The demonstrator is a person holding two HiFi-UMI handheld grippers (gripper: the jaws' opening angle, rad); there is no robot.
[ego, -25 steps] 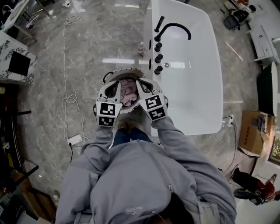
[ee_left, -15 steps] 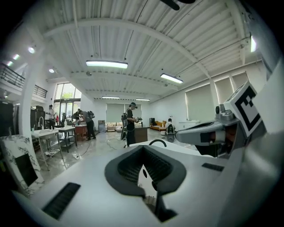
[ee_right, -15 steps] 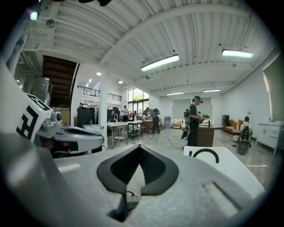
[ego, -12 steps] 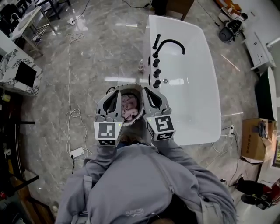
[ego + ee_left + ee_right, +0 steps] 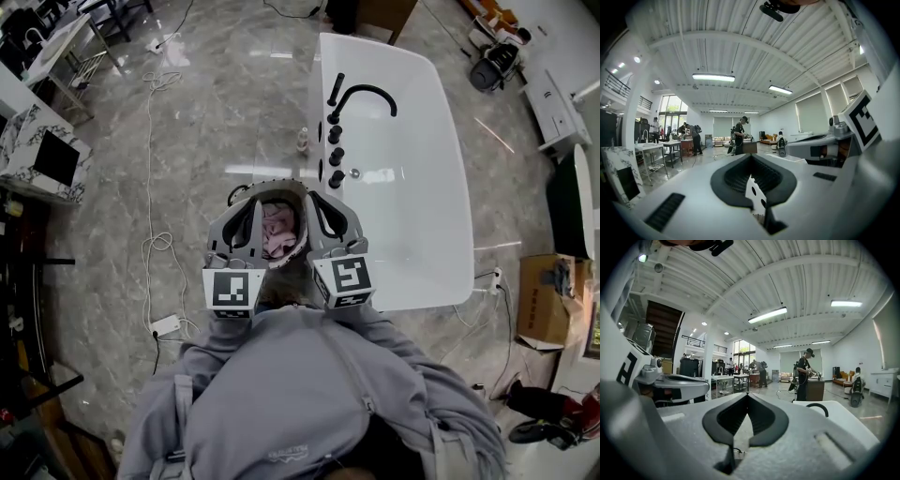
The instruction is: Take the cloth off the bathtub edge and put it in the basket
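Observation:
The pink cloth (image 5: pixel 279 231) lies bunched inside the round basket (image 5: pixel 274 184) on the floor, just left of the white bathtub (image 5: pixel 412 178). My left gripper (image 5: pixel 252 206) and right gripper (image 5: pixel 315 201) hover side by side above the basket, close to the person's chest. Both are shut with nothing between the jaws. In the left gripper view the left gripper (image 5: pixel 751 161) points level across the room, and so does the right gripper (image 5: pixel 747 398) in its own view. Neither gripper view shows the basket or the cloth.
A black faucet (image 5: pixel 363 92) and knobs sit on the tub's left rim. A small bottle (image 5: pixel 302 141) stands on the floor by the tub. A cable and power strip (image 5: pixel 164 326) lie at the left, a cardboard box (image 5: pixel 547 292) at the right. People stand far off (image 5: pixel 805 373).
Both grippers have lifted away from the basket and drawn back toward the person's chest. They stay shut and empty. The cloth stays in the basket.

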